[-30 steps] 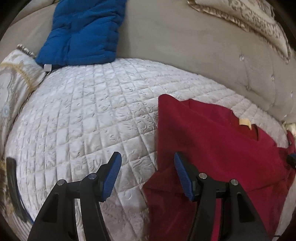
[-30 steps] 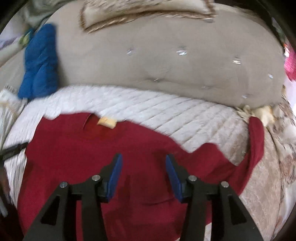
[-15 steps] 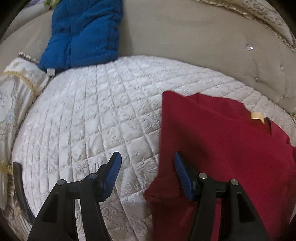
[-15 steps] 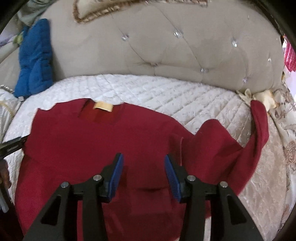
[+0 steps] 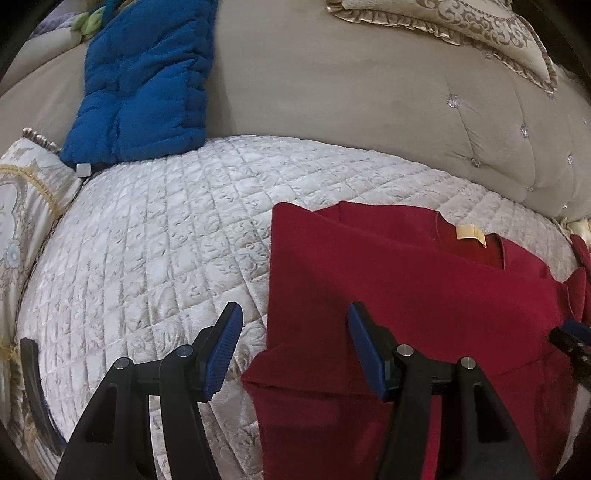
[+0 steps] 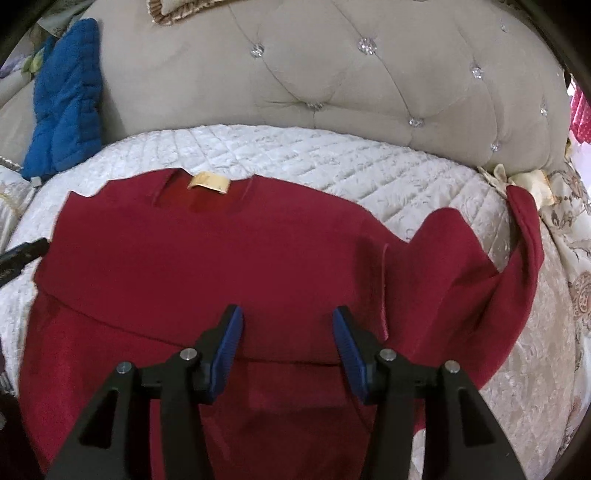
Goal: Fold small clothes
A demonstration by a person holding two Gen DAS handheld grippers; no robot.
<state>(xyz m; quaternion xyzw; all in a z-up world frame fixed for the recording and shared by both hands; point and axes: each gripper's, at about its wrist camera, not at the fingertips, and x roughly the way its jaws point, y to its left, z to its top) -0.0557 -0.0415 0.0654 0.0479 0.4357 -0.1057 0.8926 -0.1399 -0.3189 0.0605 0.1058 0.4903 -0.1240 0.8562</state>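
A dark red top [image 6: 229, 266] lies on the white quilted bed cover [image 6: 295, 155], collar with a tan label [image 6: 208, 182] toward the headboard. Its left side is folded in over the body; its right sleeve [image 6: 491, 258] trails to the right edge. My right gripper [image 6: 287, 332] is open and empty above the middle of the top. My left gripper [image 5: 293, 334] is open and empty over the top's [image 5: 406, 295] folded left edge. The right gripper's tip shows at the right of the left wrist view [image 5: 570, 338].
A tufted beige headboard [image 6: 332, 81] stands behind the bed. A blue padded cushion [image 5: 144, 81] leans at the back left. Patterned pillows lie at the left [image 5: 22, 206] and on top of the headboard [image 5: 461, 26]. Floral bedding [image 6: 569, 258] lies at the right.
Both grippers have drawn back and lifted slightly from the top. The red top has settled flat, with its right sleeve lying further out. Both stay open.
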